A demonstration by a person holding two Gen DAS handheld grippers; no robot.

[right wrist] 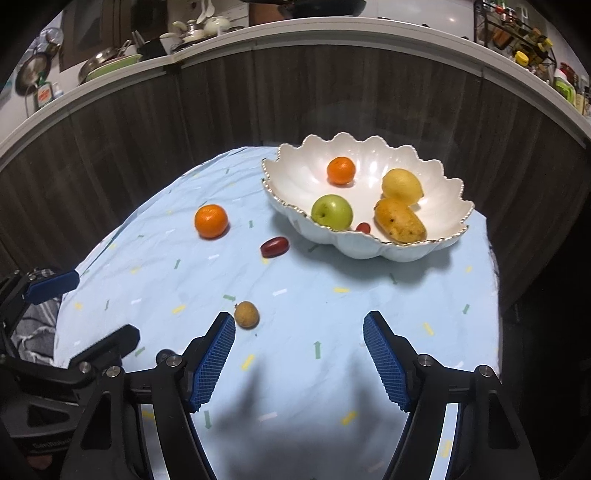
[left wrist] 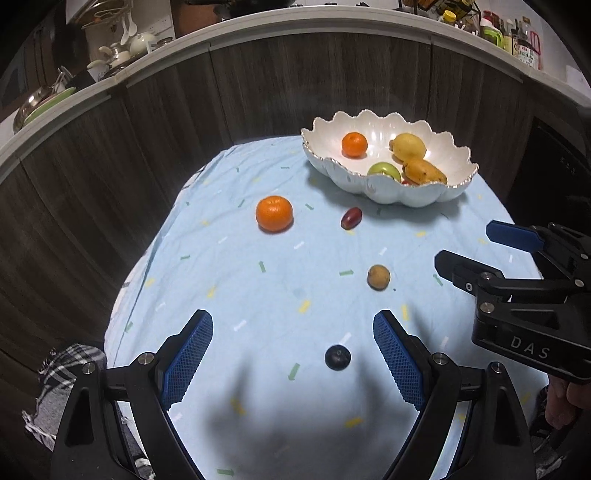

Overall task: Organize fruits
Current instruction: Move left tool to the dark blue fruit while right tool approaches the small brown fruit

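While both tools hang over it, the table is covered by a pale blue cloth (left wrist: 258, 295) printed with small green, yellow and white dashes and arrows, wrinkled toward its far edge. Dark wood panelling (left wrist: 129, 166) curves behind it, capped by a white counter (left wrist: 229, 31) crowded with pots and dishes at the left and bottles at the right. A plaid fabric (left wrist: 59, 373) shows past the cloth's left edge.

Left to right on the cloth: the left gripper (left wrist: 293, 354) with jaws spread wide, nothing held; a loose orange (left wrist: 274, 213) toward the far left; a dark round fruit (left wrist: 337, 357) lying between the left gripper's blue pads (left wrist: 190, 354) but touching neither, nearer the right one; a red oval fruit (left wrist: 351, 218) near the bowl; a small brown fruit (left wrist: 378, 277) further forward.

At the far right sits a white scalloped bowl (right wrist: 295, 162) holding a small orange (right wrist: 341, 170), green apple (right wrist: 331, 211), tiny red fruit (right wrist: 363, 227), lemon (right wrist: 401, 185) and mango (right wrist: 400, 220).

The right gripper (right wrist: 299, 356) is also wide open and empty, above bare cloth; the brown fruit lies just beyond its left fingertip.
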